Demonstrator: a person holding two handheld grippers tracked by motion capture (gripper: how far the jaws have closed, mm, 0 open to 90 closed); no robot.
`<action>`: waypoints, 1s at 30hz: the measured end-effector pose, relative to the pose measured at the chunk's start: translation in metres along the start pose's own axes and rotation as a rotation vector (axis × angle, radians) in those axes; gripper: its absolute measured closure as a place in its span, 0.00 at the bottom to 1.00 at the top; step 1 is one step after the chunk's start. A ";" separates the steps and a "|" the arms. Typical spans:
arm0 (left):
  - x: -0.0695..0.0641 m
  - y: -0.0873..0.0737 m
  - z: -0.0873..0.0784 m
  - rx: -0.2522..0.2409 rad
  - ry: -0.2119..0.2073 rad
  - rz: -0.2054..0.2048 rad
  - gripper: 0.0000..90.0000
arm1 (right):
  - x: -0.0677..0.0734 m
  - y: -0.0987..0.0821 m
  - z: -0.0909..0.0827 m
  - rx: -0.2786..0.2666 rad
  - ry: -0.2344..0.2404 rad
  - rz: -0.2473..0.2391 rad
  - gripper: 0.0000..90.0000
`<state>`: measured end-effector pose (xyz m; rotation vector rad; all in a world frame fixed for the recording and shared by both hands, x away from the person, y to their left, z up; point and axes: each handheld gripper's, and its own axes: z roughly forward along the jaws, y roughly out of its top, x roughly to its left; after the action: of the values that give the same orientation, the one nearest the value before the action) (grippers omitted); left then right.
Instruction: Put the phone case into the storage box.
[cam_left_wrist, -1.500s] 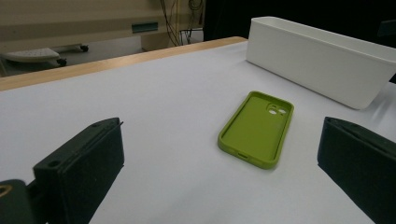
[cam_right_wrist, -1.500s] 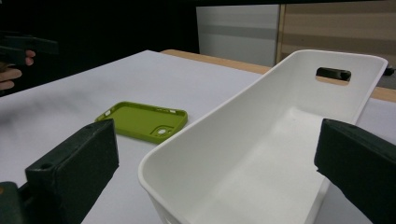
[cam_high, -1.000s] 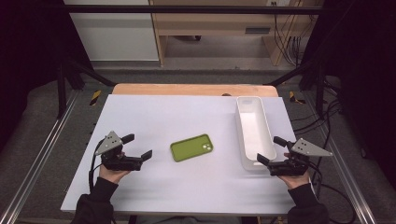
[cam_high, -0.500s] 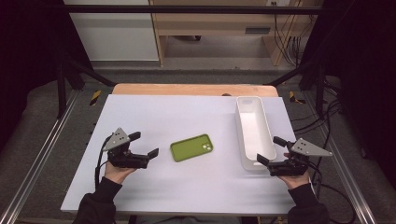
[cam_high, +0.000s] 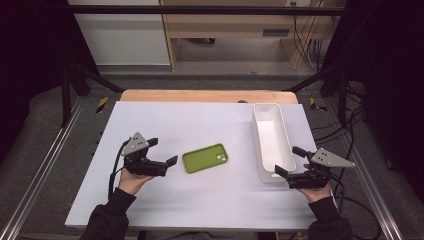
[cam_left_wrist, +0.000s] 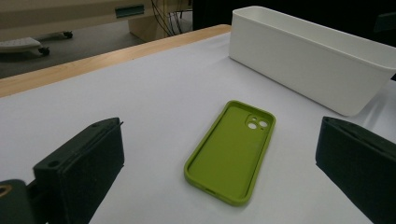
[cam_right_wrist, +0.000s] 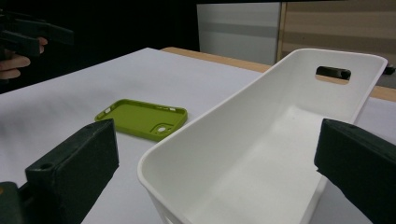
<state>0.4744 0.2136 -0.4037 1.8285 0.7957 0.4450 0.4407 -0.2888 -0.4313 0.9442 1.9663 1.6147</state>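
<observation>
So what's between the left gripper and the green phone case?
Nothing: in the high view only bare white table separates the open left gripper from the green phone case.

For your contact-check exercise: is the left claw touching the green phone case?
Apart. In the high view, bare white table shows between the left claw and the green phone case; the left gripper view shows the case lying ahead between open jaws.

Grey floor (cam_high: 210, 80), wooden shelf unit (cam_high: 230, 25) behind, cables (cam_high: 305, 35), dark surrounding curtains.
</observation>
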 end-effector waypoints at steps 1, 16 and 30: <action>0.000 0.001 0.001 0.001 -0.001 -0.001 0.01 | 0.000 0.000 0.000 0.000 0.000 0.000 0.00; -0.003 0.012 0.025 0.022 0.009 0.002 0.01 | 0.000 0.000 -0.001 -0.003 -0.002 0.003 0.00; 0.004 0.013 0.047 0.048 0.022 -0.008 0.01 | -0.001 0.001 -0.002 -0.007 -0.007 0.000 0.00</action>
<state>0.5110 0.1818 -0.4096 1.8675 0.8347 0.4446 0.4402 -0.2904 -0.4305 0.9458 1.9551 1.6143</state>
